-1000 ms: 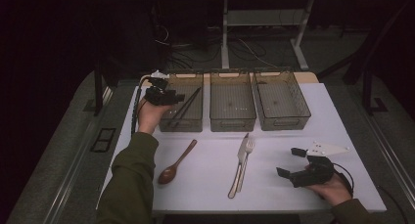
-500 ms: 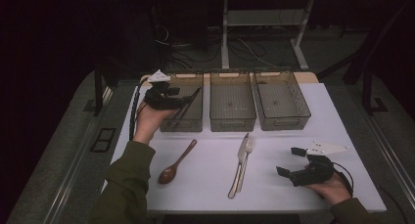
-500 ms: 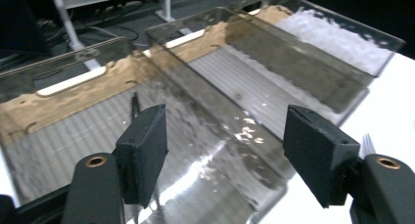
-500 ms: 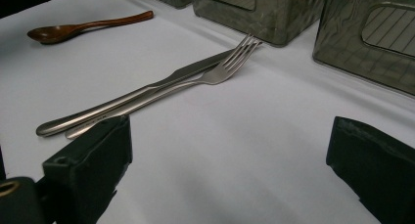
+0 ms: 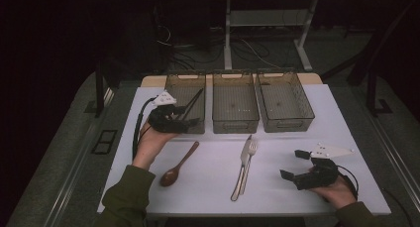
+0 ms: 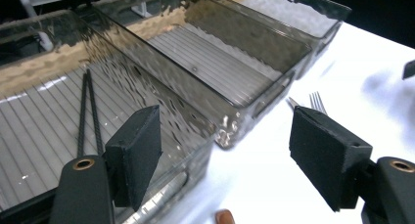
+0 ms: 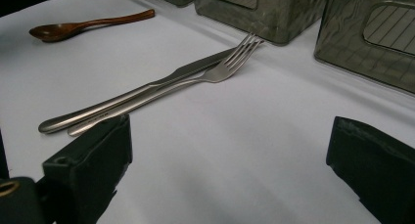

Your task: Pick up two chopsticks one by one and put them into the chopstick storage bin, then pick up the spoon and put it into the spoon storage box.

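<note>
The left hand-held gripper [image 5: 190,115], jaws just opening and empty, hovers over the chopsticks [image 5: 190,104] in the left bin [image 5: 171,83]; the right hand-held gripper [image 5: 294,165] rests spread.

My left gripper [image 5: 190,115] is black, with a pale grey plate on top; my right gripper [image 5: 292,167] matches, black under a pale grey plate. The chopsticks [image 6: 88,111] are black. The three bins [image 5: 235,108] are smoky translucent grey-brown, their floors ribbed in fine parallel lines, walls rippled. The spoon [image 5: 177,165] is glossy reddish-brown. The fork [image 7: 171,89] and knife [image 7: 147,92] are plain silver. The table top [image 5: 277,197] is white. My sleeve [image 5: 124,202] is olive green.
</note>
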The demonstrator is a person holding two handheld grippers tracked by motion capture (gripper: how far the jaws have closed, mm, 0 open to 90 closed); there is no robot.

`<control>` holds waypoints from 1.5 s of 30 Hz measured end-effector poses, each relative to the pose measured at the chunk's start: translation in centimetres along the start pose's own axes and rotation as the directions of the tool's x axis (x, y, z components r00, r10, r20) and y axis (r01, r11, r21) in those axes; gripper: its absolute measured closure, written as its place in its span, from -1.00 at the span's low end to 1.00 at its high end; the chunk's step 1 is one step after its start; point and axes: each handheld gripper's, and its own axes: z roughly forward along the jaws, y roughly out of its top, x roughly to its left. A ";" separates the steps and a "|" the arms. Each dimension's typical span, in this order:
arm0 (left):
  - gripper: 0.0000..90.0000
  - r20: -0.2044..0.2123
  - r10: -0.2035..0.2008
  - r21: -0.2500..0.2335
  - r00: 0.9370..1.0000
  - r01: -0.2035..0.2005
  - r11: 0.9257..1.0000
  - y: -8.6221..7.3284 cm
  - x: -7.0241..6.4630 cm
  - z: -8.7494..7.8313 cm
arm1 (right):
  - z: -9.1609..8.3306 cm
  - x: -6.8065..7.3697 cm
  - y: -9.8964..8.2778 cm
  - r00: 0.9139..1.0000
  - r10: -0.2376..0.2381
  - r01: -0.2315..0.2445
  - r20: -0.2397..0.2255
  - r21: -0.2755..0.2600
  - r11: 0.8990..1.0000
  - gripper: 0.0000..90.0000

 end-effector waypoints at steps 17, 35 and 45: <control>-0.34 0.000 0.004 0.038 1.000 -0.004 0.999 -4.2 -1.9 -0.4 | 0.0 0.1 0.1 1.000 -0.008 0.008 -0.002 -0.002 1.000 -0.94; 0.64 -0.045 -0.011 0.134 0.999 0.017 0.991 -7.2 -0.5 1.2 | -0.4 -0.3 -0.1 1.000 0.007 -0.007 0.010 -0.007 1.000 -0.94; 0.97 -0.043 0.023 0.227 0.999 -0.013 0.974 -7.7 -0.2 3.2 | -0.3 -0.3 -0.1 1.000 0.007 -0.007 0.009 -0.007 1.000 -0.94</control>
